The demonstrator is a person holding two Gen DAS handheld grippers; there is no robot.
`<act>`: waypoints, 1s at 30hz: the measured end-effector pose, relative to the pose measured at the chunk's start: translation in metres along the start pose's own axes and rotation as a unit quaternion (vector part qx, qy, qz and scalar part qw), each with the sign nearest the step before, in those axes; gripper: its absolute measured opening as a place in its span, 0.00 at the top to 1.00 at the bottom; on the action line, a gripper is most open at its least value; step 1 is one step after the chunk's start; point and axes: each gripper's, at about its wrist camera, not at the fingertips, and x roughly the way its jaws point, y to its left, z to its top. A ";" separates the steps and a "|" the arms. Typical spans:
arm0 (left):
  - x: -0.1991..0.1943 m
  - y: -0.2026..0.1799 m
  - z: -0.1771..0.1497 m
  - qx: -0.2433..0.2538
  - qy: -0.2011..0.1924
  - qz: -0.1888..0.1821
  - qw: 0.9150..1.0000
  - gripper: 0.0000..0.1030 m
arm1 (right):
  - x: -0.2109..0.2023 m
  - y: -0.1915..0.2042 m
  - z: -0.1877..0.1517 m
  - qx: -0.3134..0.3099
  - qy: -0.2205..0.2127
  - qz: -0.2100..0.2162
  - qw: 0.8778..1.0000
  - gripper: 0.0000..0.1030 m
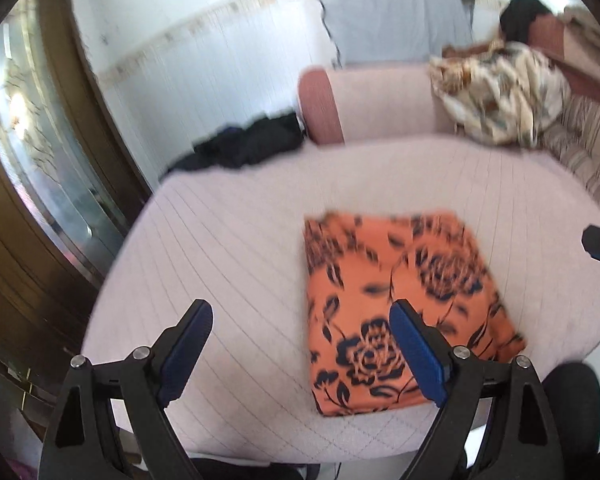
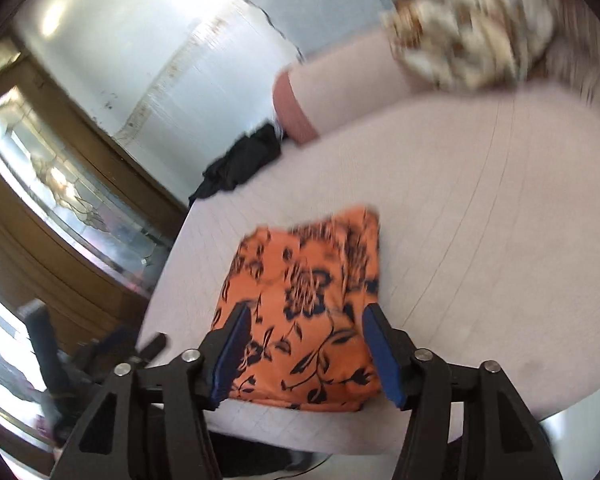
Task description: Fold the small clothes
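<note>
The orange cloth [image 1: 400, 312] with a dark floral print lies folded into a compact rectangle on the pale pink quilted surface [image 1: 228, 248], toward the near edge of that surface. Its edges look roughly squared, though motion blur softens the far side.

The right gripper [image 2: 304, 320] hangs just above the cloth's near half, its jaws spread wide with nothing between them; the blue pads [image 2: 384, 356] frame the fabric on either side without visibly touching it. The left gripper [image 1: 300, 320] sits off the cloth's left edge, also spread wide and empty, with its right finger overlapping the cloth's near-left corner in that view. Whether that finger touches the fabric cannot be told.

Beyond the cloth, at the surface's far left corner, a black garment [image 1: 252, 144] lies crumpled. Behind the surface stands a pink padded armrest [image 1: 364, 104], and to its right a cream-and-brown patterned bundle [image 1: 500, 92] rests on a striped sofa seat [image 1: 580, 148].
</note>
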 end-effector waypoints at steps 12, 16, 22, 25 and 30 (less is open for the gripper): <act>-0.065 0.050 0.005 -0.084 -0.082 0.043 0.992 0.04 | -0.050 0.084 -0.007 -0.136 -0.082 -0.094 0.983 0.35; -0.079 0.063 0.004 -0.104 -0.096 0.051 0.989 0.04 | -0.051 0.106 -0.016 -0.168 -0.093 -0.103 0.976 0.35; -0.088 0.081 -0.001 -0.138 -0.107 0.070 0.982 0.00 | -0.056 0.117 -0.022 -0.175 -0.099 -0.112 0.973 0.35; -0.090 0.090 -0.004 -0.154 -0.110 0.080 0.979 0.00 | -0.054 0.119 -0.026 -0.177 -0.094 -0.110 0.974 0.35; -0.093 0.096 -0.009 -0.158 -0.114 0.115 0.974 0.00 | -0.053 0.124 -0.034 -0.177 -0.091 -0.121 0.973 0.35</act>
